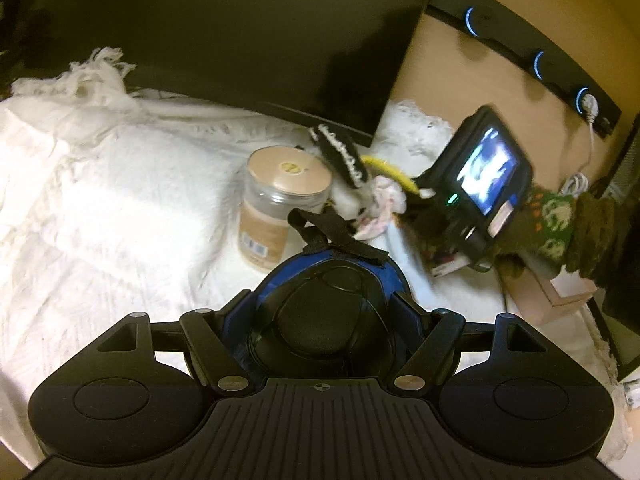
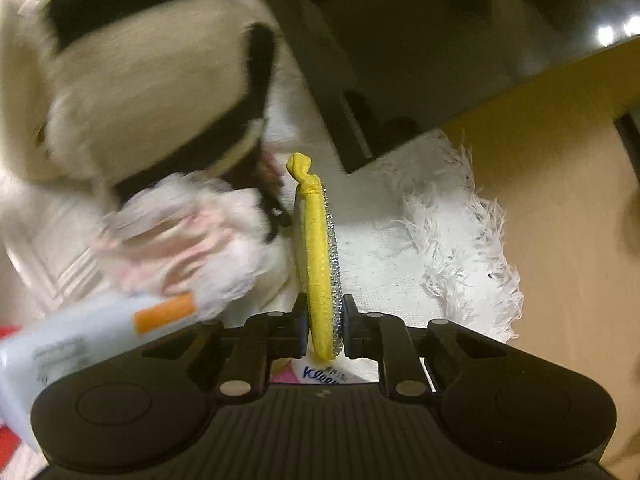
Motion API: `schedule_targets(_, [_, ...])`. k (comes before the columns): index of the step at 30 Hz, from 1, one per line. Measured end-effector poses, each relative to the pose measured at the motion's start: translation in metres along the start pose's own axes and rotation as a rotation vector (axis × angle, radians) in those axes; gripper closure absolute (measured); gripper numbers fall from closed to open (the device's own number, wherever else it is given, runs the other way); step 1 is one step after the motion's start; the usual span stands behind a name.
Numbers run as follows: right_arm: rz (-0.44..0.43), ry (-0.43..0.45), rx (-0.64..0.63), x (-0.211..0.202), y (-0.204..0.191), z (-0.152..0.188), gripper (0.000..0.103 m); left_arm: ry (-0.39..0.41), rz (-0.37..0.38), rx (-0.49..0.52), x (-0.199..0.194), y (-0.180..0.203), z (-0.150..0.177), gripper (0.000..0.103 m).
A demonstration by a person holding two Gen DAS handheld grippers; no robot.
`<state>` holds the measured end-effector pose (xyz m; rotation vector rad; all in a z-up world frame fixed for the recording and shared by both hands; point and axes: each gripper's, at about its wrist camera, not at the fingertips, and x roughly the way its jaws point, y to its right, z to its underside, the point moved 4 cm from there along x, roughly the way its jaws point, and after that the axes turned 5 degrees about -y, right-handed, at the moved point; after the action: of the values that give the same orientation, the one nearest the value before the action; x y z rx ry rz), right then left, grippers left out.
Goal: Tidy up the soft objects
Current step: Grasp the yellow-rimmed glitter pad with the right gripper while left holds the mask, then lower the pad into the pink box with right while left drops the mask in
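My right gripper [image 2: 323, 322] pinched only the edge of the yellow hair tie [image 2: 318, 264]; it could slip free. My left gripper [image 1: 326, 312] clamped a blue-black soft case [image 1: 324, 280], raised near the jar [image 1: 280, 200], risking a knock.

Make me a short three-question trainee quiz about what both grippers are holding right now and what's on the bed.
1. True or false: the right gripper is shut on a yellow hair band.
2. What does the left gripper clamp? A) the jar B) a blue and black padded item with a strap C) the white fringed blanket
3. Fill in: the jar stands upright with its ___ on.

Key: 1 true; 2 B; 3 lid.
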<state>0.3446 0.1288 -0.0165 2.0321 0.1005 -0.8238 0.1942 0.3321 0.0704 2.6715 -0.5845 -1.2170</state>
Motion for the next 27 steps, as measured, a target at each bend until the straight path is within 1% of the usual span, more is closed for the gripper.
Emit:
schedule_targets(3, [-0.047, 0.054, 0.113, -0.024, 0.019, -0.002, 0.088, 0.003, 0.009, -0.012, 0.003, -0.004, -0.002, 0.024])
schedule_targets(8, [-0.244, 0.115, 0.375, -0.082, 0.057, 0.008, 0.089, 0.006, 0.038, -0.012, 0.010, 0.001, -0.004, 0.024])
schedule_targets(10, [-0.316, 0.114, 0.465, -0.094, 0.069, 0.016, 0.089, 0.005, 0.052, -0.008, 0.012, 0.005, -0.003, 0.024])
schedule_targets(13, [-0.443, 0.091, 0.645, -0.106, 0.083, 0.040, 0.089, 0.001, 0.063, 0.000, 0.014, 0.011, -0.003, 0.024])
schedule_targets(15, [-0.532, 0.068, 0.748, -0.102, 0.087, 0.057, 0.089, 0.001, 0.062, 0.002, 0.015, 0.014, -0.003, 0.024])
schedule_targets(17, [-0.602, 0.052, 0.808, -0.094, 0.080, 0.070, 0.088, 0.003, 0.058, -0.003, 0.016, 0.016, -0.002, 0.024])
schedule_targets(19, [-0.594, 0.029, 0.818, -0.081, 0.070, 0.075, 0.088, 0.003, 0.046, -0.014, 0.016, 0.017, -0.002, 0.024])
schedule_targets(21, [-0.578, 0.021, 0.785, -0.074, 0.060, 0.074, 0.088, 0.007, 0.039, -0.015, 0.016, 0.018, -0.003, 0.024])
schedule_targets(24, [-0.508, 0.034, 0.754, -0.068, 0.053, 0.069, 0.088, 0.019, 0.033, 0.005, 0.015, 0.022, -0.006, 0.024])
schedule_targets(27, [-0.458, 0.047, 0.740, -0.069, 0.058, 0.063, 0.088, 0.028, 0.029, 0.028, 0.015, 0.028, -0.011, 0.024])
